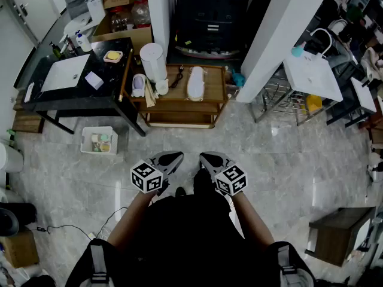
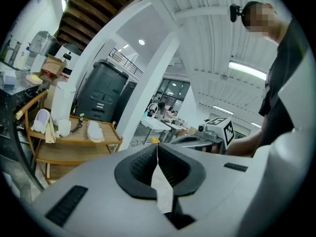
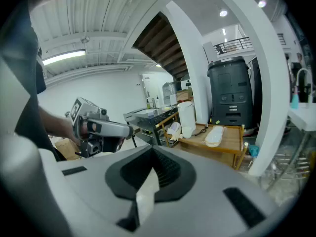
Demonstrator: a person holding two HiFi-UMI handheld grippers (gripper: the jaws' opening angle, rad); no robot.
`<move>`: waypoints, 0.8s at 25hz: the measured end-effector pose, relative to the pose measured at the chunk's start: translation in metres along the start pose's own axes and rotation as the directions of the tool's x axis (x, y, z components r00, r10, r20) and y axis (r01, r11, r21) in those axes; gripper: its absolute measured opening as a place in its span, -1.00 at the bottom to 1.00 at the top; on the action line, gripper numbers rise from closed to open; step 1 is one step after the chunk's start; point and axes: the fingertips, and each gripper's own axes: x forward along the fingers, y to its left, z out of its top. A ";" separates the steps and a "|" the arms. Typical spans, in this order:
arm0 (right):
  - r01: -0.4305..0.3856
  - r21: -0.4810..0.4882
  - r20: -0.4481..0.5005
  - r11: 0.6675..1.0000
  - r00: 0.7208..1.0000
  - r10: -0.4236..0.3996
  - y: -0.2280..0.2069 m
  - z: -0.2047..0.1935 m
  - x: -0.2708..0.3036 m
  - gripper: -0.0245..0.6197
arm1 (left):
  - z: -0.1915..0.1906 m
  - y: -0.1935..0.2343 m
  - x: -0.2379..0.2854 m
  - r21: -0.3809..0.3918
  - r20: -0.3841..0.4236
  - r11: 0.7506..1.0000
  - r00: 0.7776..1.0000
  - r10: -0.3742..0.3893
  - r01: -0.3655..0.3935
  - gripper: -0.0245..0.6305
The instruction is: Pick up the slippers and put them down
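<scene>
Pre-pick stage, nothing lifted yet. Wooden rack sits ahead across the floor, w/ black table at its left end. On the rack top: white canister toward the left, white slipper lying flat right of centre, and lilac-white slipper, prob. its pair, at the left edge. L gripper and R gripper hover side by side well short of the rack, both jaws pinched together w/ nothing btwn. Next, I'd say: step up to the rack, spread the jaws, take a slipper by its edge.
</scene>
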 end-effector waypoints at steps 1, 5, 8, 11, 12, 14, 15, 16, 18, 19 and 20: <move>0.000 0.005 0.002 1.000 1.000 0.000 -0.001 0.000 0.000 -0.90 | 0.000 0.000 0.001 0.000 0.000 1.000 1.000 -0.001 0.001 -0.88; 0.001 0.018 0.009 1.000 1.000 -0.001 -0.004 -0.002 -0.001 -0.90 | 0.000 -0.003 0.006 -0.001 0.001 1.000 1.000 -0.004 0.004 -0.88; -0.005 0.021 0.007 1.000 1.000 0.005 -0.004 -0.003 0.001 -0.90 | -0.002 -0.002 0.006 -0.003 -0.004 1.000 1.000 -0.002 0.001 -0.88; -0.019 0.025 0.006 1.000 1.000 0.019 -0.004 -0.004 0.003 -0.90 | -0.003 -0.001 0.008 -0.007 -0.009 1.000 1.000 0.002 -0.002 -0.88; -0.021 0.026 0.006 0.999 1.000 0.021 -0.004 -0.004 0.003 -0.90 | -0.004 0.000 0.009 -0.010 -0.010 1.000 1.000 0.002 -0.002 -0.88; -0.028 0.024 0.008 0.999 1.000 0.028 -0.005 -0.003 0.004 -0.90 | -0.003 0.000 0.011 -0.011 -0.014 1.000 1.000 0.004 -0.004 -0.88; -0.032 0.018 0.007 0.999 0.999 0.032 -0.004 -0.003 0.004 -0.90 | -0.003 0.000 0.012 -0.010 -0.016 1.000 1.000 0.004 -0.005 -0.88; -0.037 0.007 0.001 0.999 0.999 0.037 -0.004 -0.003 0.004 -0.90 | -0.002 0.001 0.013 -0.009 -0.018 1.000 1.000 0.005 -0.005 -0.88; -0.041 -0.018 -0.017 0.999 0.999 0.041 -0.005 -0.004 0.006 -0.90 | -0.001 0.003 0.015 -0.013 -0.017 1.000 1.000 0.008 -0.008 -0.88; -0.042 -0.027 -0.024 0.999 0.999 0.041 -0.005 -0.005 0.008 -0.90 | -0.001 0.005 0.016 -0.017 -0.016 1.000 1.000 0.010 -0.011 -0.88; -0.043 -0.029 -0.029 0.999 0.999 0.042 -0.006 -0.005 0.009 -0.90 | 0.000 0.006 0.016 -0.023 -0.015 1.000 1.000 0.013 -0.014 -0.88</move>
